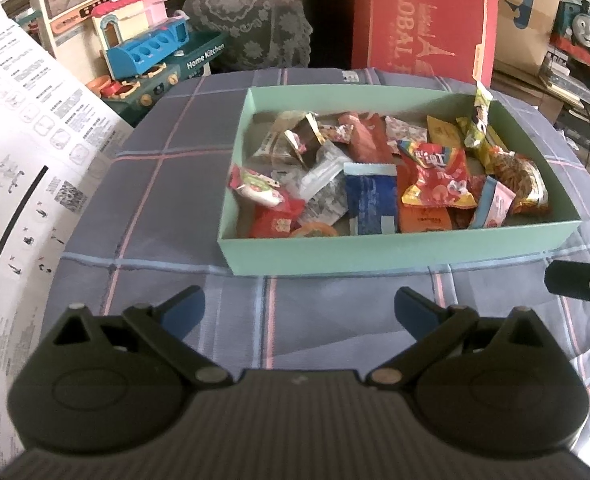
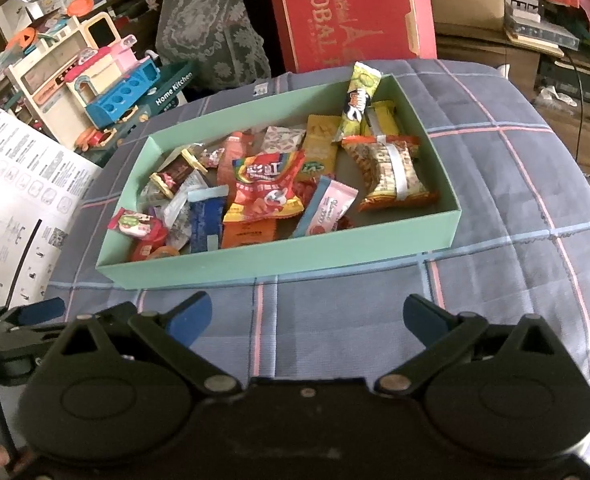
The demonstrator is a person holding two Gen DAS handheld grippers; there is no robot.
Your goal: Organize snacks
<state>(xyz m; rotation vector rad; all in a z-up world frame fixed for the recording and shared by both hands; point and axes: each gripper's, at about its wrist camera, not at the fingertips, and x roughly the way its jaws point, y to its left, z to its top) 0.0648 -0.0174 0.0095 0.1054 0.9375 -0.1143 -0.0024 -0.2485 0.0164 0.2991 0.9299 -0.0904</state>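
Note:
A mint green open box (image 1: 379,250) (image 2: 287,254) sits on a plaid cloth and holds several snack packets. Among them are a red Skittles bag (image 1: 435,178) (image 2: 265,186), a blue packet (image 1: 371,200) (image 2: 205,220), a pink packet (image 2: 327,210) and a peanut bag (image 1: 519,180) (image 2: 391,174). A green-yellow packet (image 1: 480,118) (image 2: 359,96) leans on the far right rim. My left gripper (image 1: 300,310) is open and empty, in front of the box. My right gripper (image 2: 307,314) is open and empty, also in front of the box.
The grey-blue plaid cloth (image 1: 199,152) (image 2: 507,184) covers the surface. A white printed sheet (image 1: 19,152) (image 2: 11,184) lies at the left. A red GLOBAL box (image 1: 423,20) (image 2: 347,12) stands behind. Toy kitchen sets (image 1: 143,48) (image 2: 107,88) are at back left.

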